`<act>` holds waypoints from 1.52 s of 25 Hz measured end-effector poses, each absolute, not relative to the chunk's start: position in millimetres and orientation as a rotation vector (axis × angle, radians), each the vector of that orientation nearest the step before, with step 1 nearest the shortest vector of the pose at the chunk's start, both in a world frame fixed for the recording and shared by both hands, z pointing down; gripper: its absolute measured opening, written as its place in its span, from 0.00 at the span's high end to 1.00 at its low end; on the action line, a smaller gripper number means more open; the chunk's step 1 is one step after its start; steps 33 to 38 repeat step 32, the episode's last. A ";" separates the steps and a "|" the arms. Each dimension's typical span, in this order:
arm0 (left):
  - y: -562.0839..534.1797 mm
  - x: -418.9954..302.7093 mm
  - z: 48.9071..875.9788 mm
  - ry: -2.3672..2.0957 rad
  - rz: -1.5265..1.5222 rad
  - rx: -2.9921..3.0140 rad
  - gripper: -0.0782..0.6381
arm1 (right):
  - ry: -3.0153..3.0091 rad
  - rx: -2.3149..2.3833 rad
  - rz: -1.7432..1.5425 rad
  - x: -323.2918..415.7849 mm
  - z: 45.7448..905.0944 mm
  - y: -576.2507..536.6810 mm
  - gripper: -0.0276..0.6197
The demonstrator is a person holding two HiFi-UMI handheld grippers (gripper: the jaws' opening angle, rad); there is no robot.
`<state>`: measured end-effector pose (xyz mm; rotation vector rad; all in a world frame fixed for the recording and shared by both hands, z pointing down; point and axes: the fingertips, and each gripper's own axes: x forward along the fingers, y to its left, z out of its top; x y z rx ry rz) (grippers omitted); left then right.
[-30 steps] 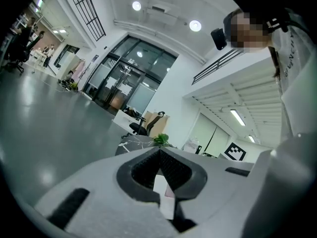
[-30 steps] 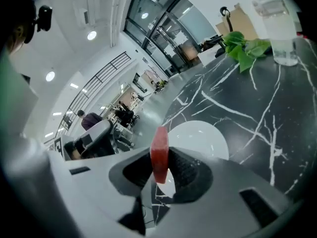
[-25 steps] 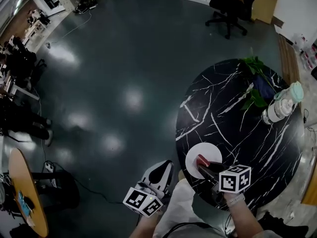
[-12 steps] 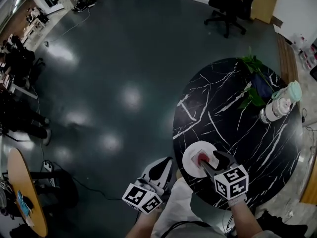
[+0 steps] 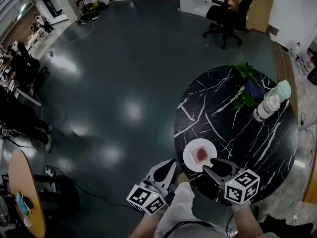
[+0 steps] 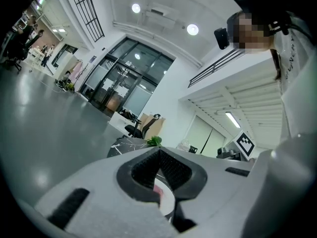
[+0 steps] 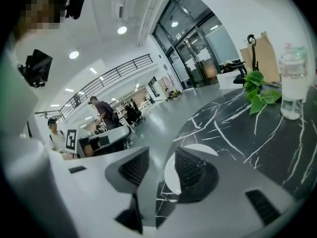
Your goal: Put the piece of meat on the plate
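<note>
Right gripper (image 5: 214, 164) is noted first: in the head view we find its jaws parted with nothing between them, and its tips just beside the near rim of the white plate (image 5: 190, 158). Left gripper (image 5: 166, 168) hangs off the table's edge, over the floor, apart from the plate. The piece of meat (image 5: 201, 154) lies red at the plate's middle, touched by neither tool. The plate sits on the black marbled table (image 5: 237, 133), with a bottle (image 5: 270, 103) and a leafy sprig (image 5: 247, 78) on the far side. In the left gripper view we record the jaws meeting at the tips and holding nothing; beyond them show a strip of the plate and a pink patch, likely the meat. In the right gripper view the two ribbed pads stand a moderate gap apart and empty. The plate's white surface shows through that gap and above the right pad; the meat is hidden there. Our judgement is that placing appears done and the step in hand is clearing the right gripper away. The next move calls for drawing it up and back, jaws apart, without nudging the plate rim.
</note>
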<state>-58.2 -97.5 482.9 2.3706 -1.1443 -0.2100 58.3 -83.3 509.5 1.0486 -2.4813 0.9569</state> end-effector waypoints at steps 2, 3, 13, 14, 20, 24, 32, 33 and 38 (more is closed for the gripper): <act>-82.5 -59.6 477.3 -1.142 -0.212 2.384 0.88 | -2.496 1.107 0.885 64.3 494.2 -72.6 0.89; -74.8 -60.2 473.8 -1.141 -0.213 2.391 0.88 | -2.504 1.134 0.851 67.1 486.4 -66.6 0.90; -21.6 -55.6 422.1 -1.149 -0.274 2.476 0.88 | -2.663 1.236 0.608 69.6 410.6 -8.9 0.94; -19.2 -55.2 417.5 -1.149 -0.281 2.486 0.88 | -2.674 1.240 0.591 68.8 405.0 -5.4 0.94; -7.3 -50.2 397.4 -1.137 -0.319 2.528 0.88 | -2.696 1.276 0.515 71.2 385.0 8.6 0.94; -2.3 -50.0 395.6 -1.137 -0.322 2.533 0.88 | -2.701 1.296 0.512 73.2 382.3 10.5 0.94; -2.4 -53.2 381.1 -1.167 -0.330 2.537 0.88 | -2.716 1.304 0.513 74.7 372.4 8.7 0.94; -2.4 -53.2 381.1 -1.167 -0.330 2.537 0.88 | -2.716 1.304 0.513 74.7 372.4 8.7 0.94; -2.4 -53.2 381.1 -1.167 -0.330 2.537 0.88 | -2.716 1.304 0.513 74.7 372.4 8.7 0.94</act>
